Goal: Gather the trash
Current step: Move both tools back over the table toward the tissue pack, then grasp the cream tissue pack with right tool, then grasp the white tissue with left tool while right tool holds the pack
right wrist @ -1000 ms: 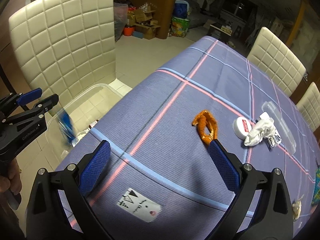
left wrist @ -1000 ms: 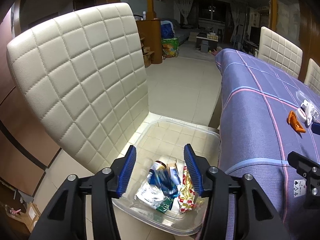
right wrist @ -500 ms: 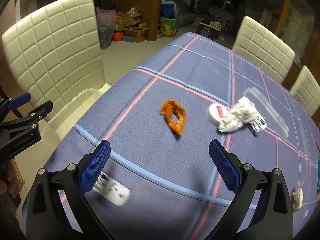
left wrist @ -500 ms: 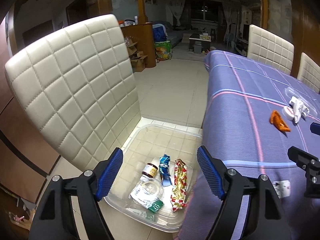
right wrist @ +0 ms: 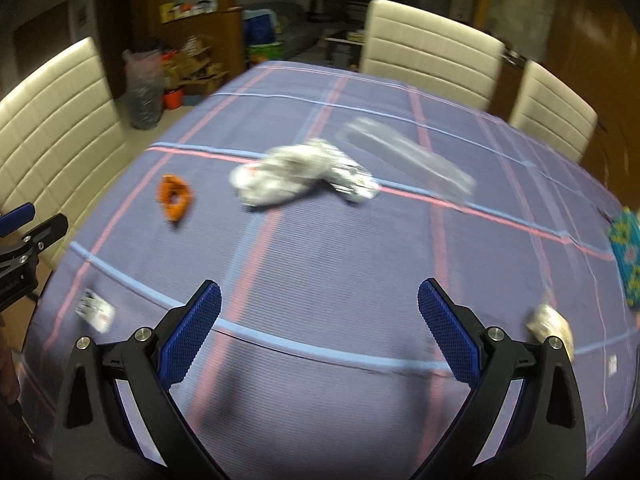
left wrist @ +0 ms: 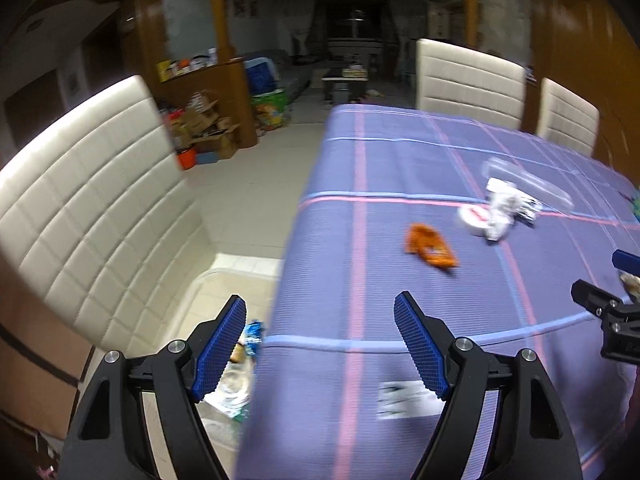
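My left gripper (left wrist: 320, 344) is open and empty over the table's near left edge. My right gripper (right wrist: 320, 328) is open and empty above the purple tablecloth (right wrist: 320, 248). On the cloth lie an orange wrapper (left wrist: 430, 246) (right wrist: 174, 196), a crumpled white tissue (right wrist: 280, 176) (left wrist: 500, 208) over a round white lid (left wrist: 474, 218), a clear plastic sleeve (right wrist: 404, 156) and a small crumpled scrap (right wrist: 548, 322). A clear plastic bin (left wrist: 224, 280) on the floor at the left holds several wrappers (left wrist: 252, 332).
Cream quilted chairs stand at the left (left wrist: 92, 208) and at the far side (right wrist: 428, 48). A small white label (right wrist: 94, 312) lies on the cloth near the front. A green patterned packet (right wrist: 628, 256) lies at the right edge. Boxes clutter the far floor.
Both views have swung right, toward the table. The left gripper has moved from over the bin to the table edge. The right gripper has moved nearer the tissue. Both stay open.
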A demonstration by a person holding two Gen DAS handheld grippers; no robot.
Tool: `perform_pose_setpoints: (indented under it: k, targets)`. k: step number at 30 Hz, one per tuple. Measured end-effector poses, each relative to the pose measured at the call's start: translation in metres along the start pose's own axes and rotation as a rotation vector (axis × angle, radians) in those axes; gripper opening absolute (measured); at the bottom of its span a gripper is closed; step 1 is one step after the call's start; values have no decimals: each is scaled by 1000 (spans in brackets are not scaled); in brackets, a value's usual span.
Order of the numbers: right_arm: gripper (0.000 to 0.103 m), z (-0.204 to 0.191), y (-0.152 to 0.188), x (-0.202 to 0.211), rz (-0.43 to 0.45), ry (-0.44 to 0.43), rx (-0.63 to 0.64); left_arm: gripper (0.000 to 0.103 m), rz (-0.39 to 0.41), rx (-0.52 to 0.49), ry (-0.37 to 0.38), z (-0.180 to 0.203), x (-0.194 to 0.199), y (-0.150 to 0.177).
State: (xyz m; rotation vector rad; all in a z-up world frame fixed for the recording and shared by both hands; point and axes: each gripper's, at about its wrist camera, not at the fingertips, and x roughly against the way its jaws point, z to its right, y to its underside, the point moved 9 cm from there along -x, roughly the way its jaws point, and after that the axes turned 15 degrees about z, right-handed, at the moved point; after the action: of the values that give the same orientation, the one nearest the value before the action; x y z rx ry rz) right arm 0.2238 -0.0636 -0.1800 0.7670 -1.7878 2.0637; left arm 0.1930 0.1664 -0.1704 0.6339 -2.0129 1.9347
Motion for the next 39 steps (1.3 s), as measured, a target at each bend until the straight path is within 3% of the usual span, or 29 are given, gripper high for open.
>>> perform_pose_setpoints:
  k: [7, 15, 20, 28, 30, 33, 39]
  targets:
    - [97, 82, 17, 11, 1, 97, -113, 75, -9, -76, 79, 68, -2, -6]
    - [97, 170, 40, 25, 5, 231, -223, 75, -20, -119, 129, 117, -6, -12]
    - [89, 199, 54, 22, -31, 232, -282, 75, -24, -148, 136, 135, -7, -12]
    - [76, 202, 64, 1, -83, 193, -300, 75, -47, -153, 109, 135, -14, -9]
    - [45, 200, 65, -6, -92, 183, -302, 75, -48, -153, 97, 133, -17, -9]
    - [35, 194, 59, -11, -86, 171, -295, 75, -52, -140, 78, 124, -23, -10]
    - [32, 153, 38, -22, -80, 81, -223, 75, -82, -90, 51, 105, -41, -9]
